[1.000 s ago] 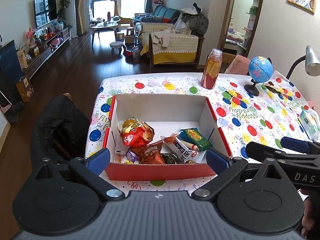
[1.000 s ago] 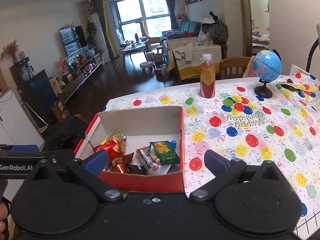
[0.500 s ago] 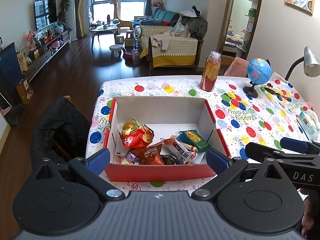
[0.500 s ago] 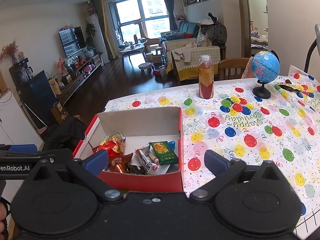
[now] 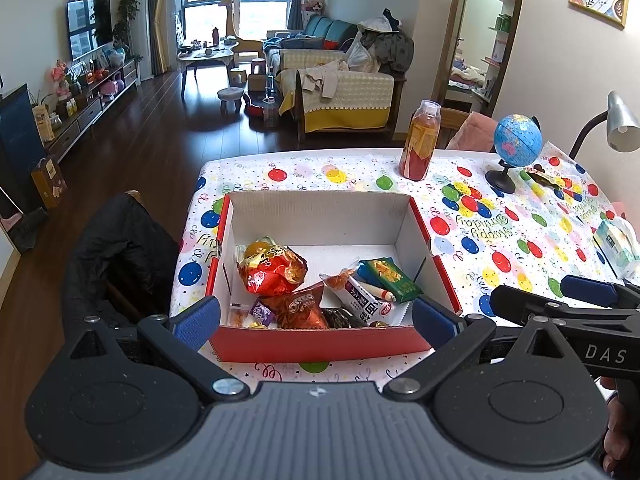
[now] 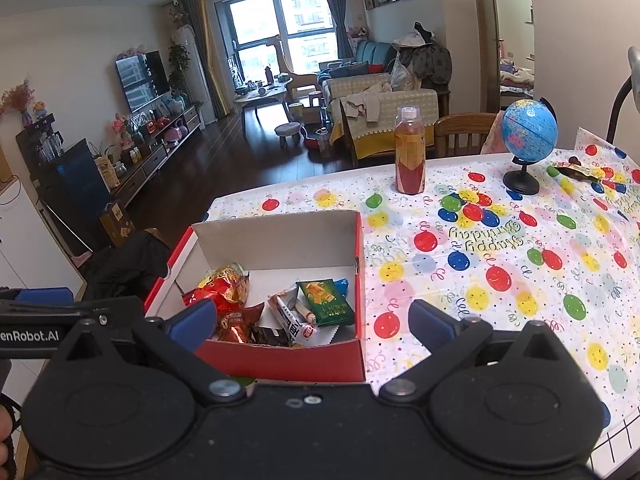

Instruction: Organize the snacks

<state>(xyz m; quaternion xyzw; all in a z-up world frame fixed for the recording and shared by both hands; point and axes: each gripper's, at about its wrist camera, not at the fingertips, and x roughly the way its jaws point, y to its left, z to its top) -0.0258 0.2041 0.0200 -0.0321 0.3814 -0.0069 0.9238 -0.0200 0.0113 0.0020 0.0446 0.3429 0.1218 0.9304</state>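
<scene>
Inside red box, snack packets

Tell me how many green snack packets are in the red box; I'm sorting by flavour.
1: a green packet lies in the right part of the red box, beside a white wrapped snack. Others could be hidden under the pile.

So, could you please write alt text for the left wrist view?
An open left gripper hovers before a red box holding snack packets, on a table with a balloon-print cloth. Behind stand a drink bottle and a small globe; the right gripper shows at right.
</scene>
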